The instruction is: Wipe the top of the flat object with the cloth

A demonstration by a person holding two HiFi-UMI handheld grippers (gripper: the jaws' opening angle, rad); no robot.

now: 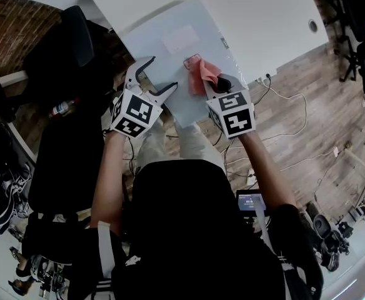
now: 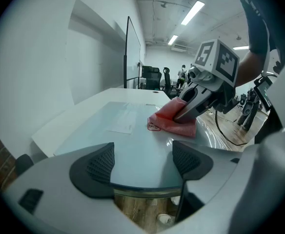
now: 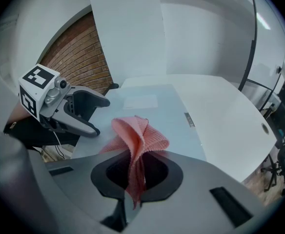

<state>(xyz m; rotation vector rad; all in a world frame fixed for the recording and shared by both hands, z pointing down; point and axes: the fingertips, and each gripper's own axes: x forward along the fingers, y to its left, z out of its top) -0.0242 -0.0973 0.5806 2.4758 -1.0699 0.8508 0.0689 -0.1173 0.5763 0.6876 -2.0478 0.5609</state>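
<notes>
On the white desk (image 1: 264, 17), seen from the head view, a pale grey panel (image 1: 170, 61) lies flat, its near end jutting past the desk edge toward the person. A faint rectangular label (image 1: 180, 39) sits near the panel's middle. The left gripper (image 1: 160, 74) is over the panel's near left edge with its fingers spread wide. The right gripper (image 1: 217, 81) is at the near right edge, with a pink cloth (image 1: 200, 72) bunched on the panel at its tip. A black chair (image 1: 70, 36) stands to the left, and wood floor (image 1: 295, 105) shows to the right.

In the left gripper view, the fingers (image 2: 98, 162) stand well apart and hold nothing. The panel's near edge runs across the gap between them. Farther along the panel, the right gripper presses the cloth down onto the surface, just right of the label.

In the right gripper view, the fingers (image 3: 157, 174) are closed on the cloth, pinching a fold of it. The rest fans up and forward onto the panel. The left gripper shows at the left, gaping at the panel's edge, well apart from the cloth.
</notes>
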